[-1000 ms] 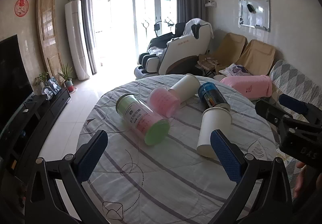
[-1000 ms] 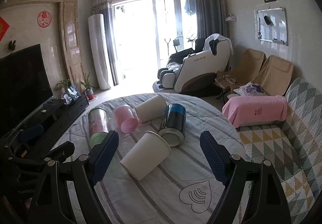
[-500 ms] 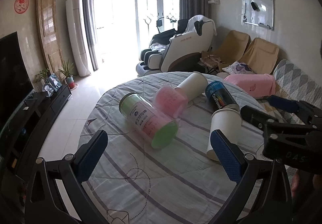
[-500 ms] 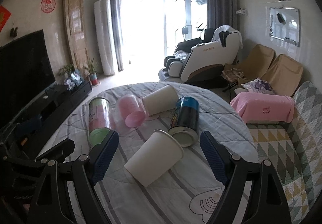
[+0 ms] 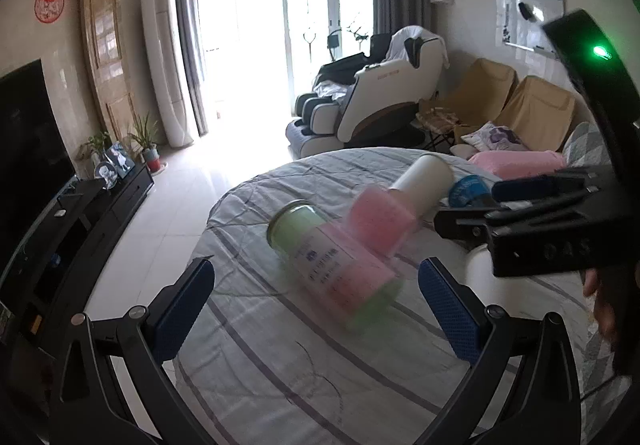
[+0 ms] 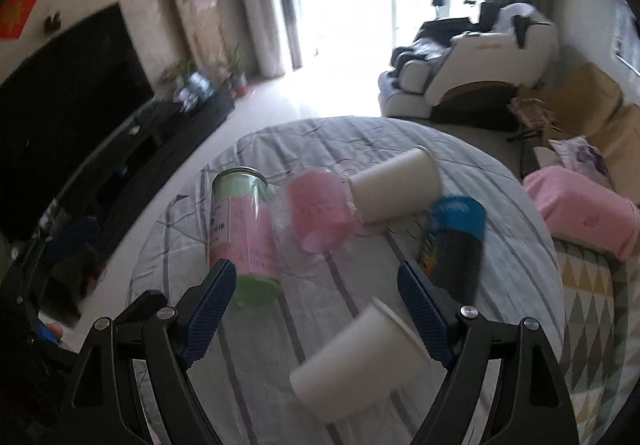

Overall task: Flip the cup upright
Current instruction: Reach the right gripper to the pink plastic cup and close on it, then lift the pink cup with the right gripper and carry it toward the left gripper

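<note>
A white paper cup (image 6: pixel 360 365) lies on its side on the round table (image 6: pixel 400 133), between and just ahead of my right gripper's (image 6: pixel 316 309) open blue fingers. A second white cup (image 6: pixel 394 189) lies on its side farther back; it also shows in the left wrist view (image 5: pixel 424 181). My left gripper (image 5: pixel 316 309) is open and empty above the table's near left part, with the green-lidded jar (image 5: pixel 336 269) ahead of it. The right gripper's body (image 5: pixel 540 229) crosses the right of the left wrist view and hides most of the near white cup (image 5: pixel 478 277).
A green-lidded jar (image 6: pixel 244 233), a pink plastic cup (image 6: pixel 320 213) and a blue-topped dark can (image 6: pixel 452 241) lie on their sides among the cups. A TV stand (image 5: pixel 80 229) is left of the table, a sofa with a pink blanket (image 6: pixel 584 209) right.
My right gripper moved forward and down over the table, so the near white cup now sits between its fingers. The left wrist view swung left and closer to the jar.
</note>
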Action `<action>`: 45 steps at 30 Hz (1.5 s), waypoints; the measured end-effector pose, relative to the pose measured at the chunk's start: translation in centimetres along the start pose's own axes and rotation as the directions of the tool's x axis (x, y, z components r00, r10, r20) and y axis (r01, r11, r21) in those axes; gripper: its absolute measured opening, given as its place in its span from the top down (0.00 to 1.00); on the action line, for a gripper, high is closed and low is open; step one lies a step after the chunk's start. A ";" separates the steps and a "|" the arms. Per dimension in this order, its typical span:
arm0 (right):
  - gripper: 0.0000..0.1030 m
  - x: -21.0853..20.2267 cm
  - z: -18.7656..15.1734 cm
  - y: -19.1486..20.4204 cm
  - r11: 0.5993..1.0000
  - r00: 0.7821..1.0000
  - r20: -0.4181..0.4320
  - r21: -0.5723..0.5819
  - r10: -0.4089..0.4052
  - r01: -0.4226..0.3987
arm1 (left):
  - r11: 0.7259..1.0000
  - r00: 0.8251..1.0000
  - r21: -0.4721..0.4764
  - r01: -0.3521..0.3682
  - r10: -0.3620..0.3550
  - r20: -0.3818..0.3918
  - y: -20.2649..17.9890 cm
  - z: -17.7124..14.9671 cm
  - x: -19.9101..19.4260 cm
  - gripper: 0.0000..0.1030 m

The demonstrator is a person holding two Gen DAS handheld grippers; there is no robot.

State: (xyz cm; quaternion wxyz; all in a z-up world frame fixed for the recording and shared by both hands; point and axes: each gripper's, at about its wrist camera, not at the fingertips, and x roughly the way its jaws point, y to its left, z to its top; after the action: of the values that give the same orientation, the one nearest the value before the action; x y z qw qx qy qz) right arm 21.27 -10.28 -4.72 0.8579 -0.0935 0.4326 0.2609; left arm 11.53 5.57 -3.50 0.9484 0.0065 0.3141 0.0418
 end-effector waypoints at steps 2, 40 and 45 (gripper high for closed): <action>0.18 1.6 1.3 0.0 1.000 0.998 -0.059 -0.016 0.017 -0.018 | 1.000 0.999 -0.013 0.011 -0.011 -0.041 1.0 0.4 1.6 0.00; 0.37 6.9 5.0 -0.1 0.998 0.930 -0.368 -0.062 -0.012 -0.012 | 0.996 0.984 -0.059 0.063 -0.071 -0.163 3.9 0.2 5.1 0.00; 0.36 2.6 2.4 0.9 0.999 0.941 -0.335 0.033 0.039 -0.029 | 0.994 0.982 -0.055 0.093 -0.101 -0.158 3.2 -0.8 2.1 0.00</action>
State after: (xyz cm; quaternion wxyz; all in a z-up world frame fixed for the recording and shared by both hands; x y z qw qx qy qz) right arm 23.77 -7.59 -5.26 0.7683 -0.1171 0.5775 0.2499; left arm 12.45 8.89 -5.26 0.9210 -0.0347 0.3881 0.0032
